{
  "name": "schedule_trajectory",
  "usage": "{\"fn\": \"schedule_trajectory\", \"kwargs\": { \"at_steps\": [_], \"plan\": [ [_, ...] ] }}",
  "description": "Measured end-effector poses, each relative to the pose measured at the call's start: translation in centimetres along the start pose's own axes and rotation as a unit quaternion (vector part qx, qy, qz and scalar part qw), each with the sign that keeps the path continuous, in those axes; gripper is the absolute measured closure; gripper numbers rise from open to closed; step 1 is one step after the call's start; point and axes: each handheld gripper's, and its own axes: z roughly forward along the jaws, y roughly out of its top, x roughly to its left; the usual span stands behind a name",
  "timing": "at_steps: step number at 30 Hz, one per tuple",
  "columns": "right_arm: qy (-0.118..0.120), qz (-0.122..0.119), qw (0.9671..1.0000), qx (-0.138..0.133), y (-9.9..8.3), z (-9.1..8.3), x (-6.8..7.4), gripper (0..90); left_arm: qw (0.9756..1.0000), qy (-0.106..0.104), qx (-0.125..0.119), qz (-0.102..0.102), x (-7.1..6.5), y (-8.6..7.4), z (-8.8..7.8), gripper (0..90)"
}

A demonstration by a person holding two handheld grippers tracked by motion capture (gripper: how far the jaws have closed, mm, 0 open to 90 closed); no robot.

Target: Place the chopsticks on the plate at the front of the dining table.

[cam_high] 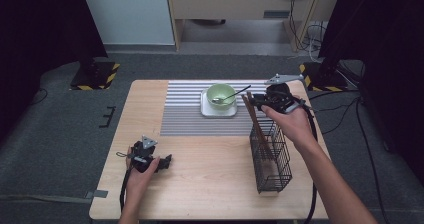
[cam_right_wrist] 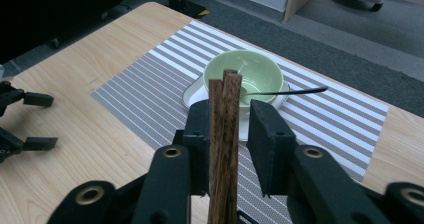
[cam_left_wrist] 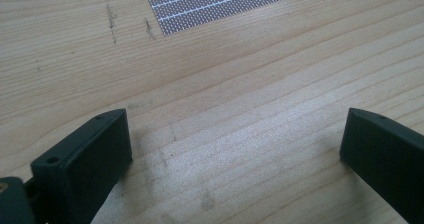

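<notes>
At the left of the high view, the left hand-held gripper (cam_high: 165,161) rests on the bare wooden desk (cam_high: 210,184), held by the person's left hand (cam_high: 140,176); in the left gripper view its two black jaws stand wide apart, released, with nothing but wood grain between them, and a corner of the striped placemat (cam_left_wrist: 225,1) lies ahead. Toward the centre, the grey-and-white striped placemat (cam_high: 185,111) covers the far middle of the desk; on it sits a white square plate (cam_high: 218,110) bearing a pale green bowl (cam_high: 220,95), and a dark-handled spoon (cam_high: 231,96) lies in the bowl with its handle pointing to the right. Right of the plate, a pair of brown wooden chopsticks (cam_high: 255,121) stands tilted, its lower part inside a black wire basket (cam_high: 272,159) that stands on the right part of the desk; the upper ends rise above the basket rim. At the far right, the right hand-held gripper (cam_high: 252,101) grasps the chopsticks near their top; in the right gripper view the two sticks (cam_right_wrist: 223,149) stand side by side against one jaw, and a gap shows beside the other jaw; the green bowl (cam_right_wrist: 245,74) lies just beyond.
</notes>
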Motion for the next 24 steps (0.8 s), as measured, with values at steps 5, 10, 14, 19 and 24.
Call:
{"fn": "schedule_trajectory", "kwargs": {
  "at_steps": [5, 10, 14, 19, 24],
  "plan": [
    [-0.002, -0.003, 1.0, 0.007, 0.05, 0.45, 0.01, 75.6, 1.0, 0.0, 0.0, 0.0, 0.0, 0.0, 0.0, 0.0],
    [-0.002, -0.004, 1.0, 0.008, 0.07, 0.63, -0.04, 79.7, 1.0, 0.0, 0.0, 0.0, 0.0, 0.0, 0.0, 0.0],
    [0.0, -0.002, 1.0, 0.006, 0.11, 0.61, -0.12, 82.7, 1.0, 0.0, 0.0, 0.0, 0.0, 0.0, 0.0, 0.0],
    [0.002, 0.001, 1.0, 0.006, 0.13, 0.68, -0.18, 82.4, 1.0, 0.0, 0.0, 0.0, 0.0, 0.0, 0.0, 0.0],
    [0.004, -0.001, 1.0, 0.006, 0.16, 0.76, -0.12, 83.3, 1.0, 0.0, 0.0, 0.0, 0.0, 0.0, 0.0, 0.0]
  ]
}}
